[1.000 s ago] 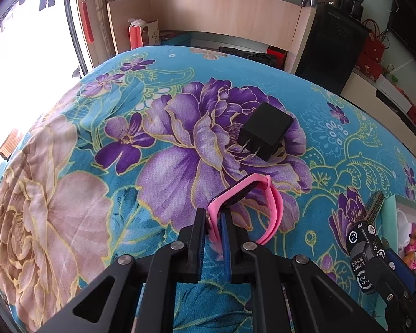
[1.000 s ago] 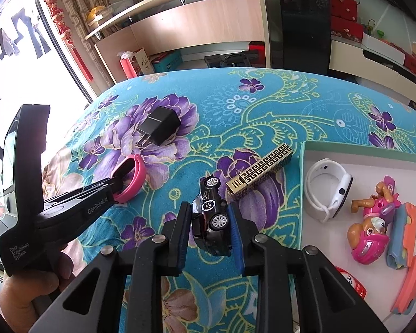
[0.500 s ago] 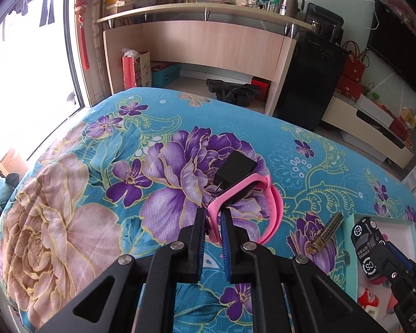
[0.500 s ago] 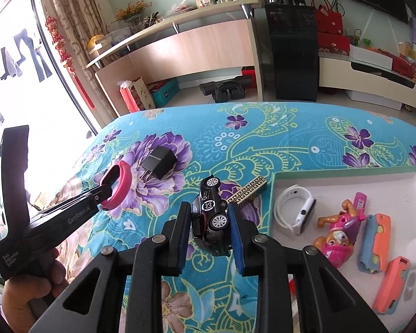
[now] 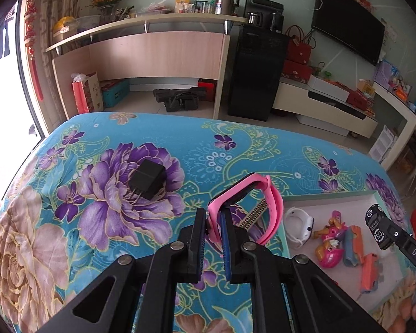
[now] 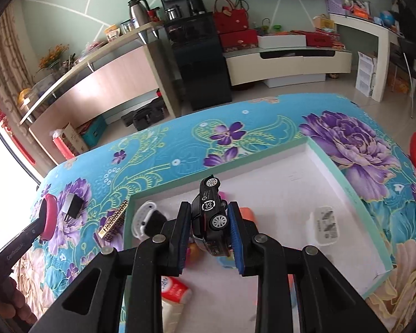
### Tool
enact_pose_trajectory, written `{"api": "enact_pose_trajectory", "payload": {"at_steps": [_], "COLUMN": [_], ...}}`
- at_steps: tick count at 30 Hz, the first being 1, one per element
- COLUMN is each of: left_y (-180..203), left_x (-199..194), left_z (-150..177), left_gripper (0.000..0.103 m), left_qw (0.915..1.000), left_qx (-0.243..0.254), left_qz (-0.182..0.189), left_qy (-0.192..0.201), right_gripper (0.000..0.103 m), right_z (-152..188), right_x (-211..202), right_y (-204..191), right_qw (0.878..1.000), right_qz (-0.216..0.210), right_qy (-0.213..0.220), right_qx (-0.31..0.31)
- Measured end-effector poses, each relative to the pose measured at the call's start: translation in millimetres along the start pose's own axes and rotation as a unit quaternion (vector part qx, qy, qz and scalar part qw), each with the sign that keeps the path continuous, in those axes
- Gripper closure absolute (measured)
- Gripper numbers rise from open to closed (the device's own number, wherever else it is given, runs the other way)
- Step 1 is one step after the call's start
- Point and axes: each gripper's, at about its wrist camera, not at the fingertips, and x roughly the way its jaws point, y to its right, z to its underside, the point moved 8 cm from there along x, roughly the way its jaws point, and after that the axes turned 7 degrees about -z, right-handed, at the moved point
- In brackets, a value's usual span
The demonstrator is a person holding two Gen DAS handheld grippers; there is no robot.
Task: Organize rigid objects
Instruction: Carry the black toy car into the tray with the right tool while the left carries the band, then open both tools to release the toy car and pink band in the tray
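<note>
Both grippers have swung rightward over the floral bed since the earlier frames, away from the purple flower and toward the tray, each with the same load.

Left wrist view: our left gripper [image 5: 214, 223] is clamped on the pink watch band [image 5: 249, 208], held in the air above the bed [image 5: 69, 222], just off the tray's left rim. We see the black charger [image 5: 147, 179] lying on the purple flower toward the bed's left side, prongs pointing at us. A gold patterned bar [image 5: 253, 216] shows partly behind the band, on the bed beside the tray [image 5: 332, 194]. Inside the tray: white watch [image 5: 299, 227] near the left wall, pink pup figures [image 5: 330, 241], orange-blue toys [image 5: 360, 252]. At the right edge, the other gripper carries the black toy car [image 5: 375, 230].

Right wrist view: our right gripper [image 6: 209, 226] is closed on the black toy car, pads on its sides, nose tilted up, above the tray's interior near its left half. We see a white plug [image 6: 326, 227] lying toward the tray's right wall, and a red-white packet [image 6: 176, 291] near the front-left corner. Far left, a hand [image 6: 11, 302] holds the left tool.
</note>
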Motion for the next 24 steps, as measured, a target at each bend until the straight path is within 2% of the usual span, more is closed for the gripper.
{"api": "enact_pose_trajectory", "payload": {"at_steps": [4,10,15,24], "left_y": [51.2,120.7,151.7,172.0], "left_x": [-3.5,-8.2,-4.8,5.7], "left_z": [8.1,30.3,48.9,71.0], "left_gripper": [0.091,0.091,0.091,0.091], "left_qw": [0.998,0.9886,0.9825,0.9752], "left_qx": [0.048,0.12,0.159,0.197], "left_qz": [0.042,0.089,0.092,0.086], "left_qy": [-0.007,-0.02,-0.033,-0.051], "right_gripper": [0.075,0.075,0.075,0.075], "right_z": [-0.8,-0.4,3.6,9.7], "right_x": [-6.9,-15.4,-11.9,-3.2], "right_y": [22.5,40.2,48.4,50.1], "right_qw": [1.0,0.999,0.999,0.999], "right_qz": [0.015,0.022,0.022,0.023], "right_qy": [0.003,0.007,-0.003,-0.02], "right_qx": [0.017,0.031,0.037,0.04]}}
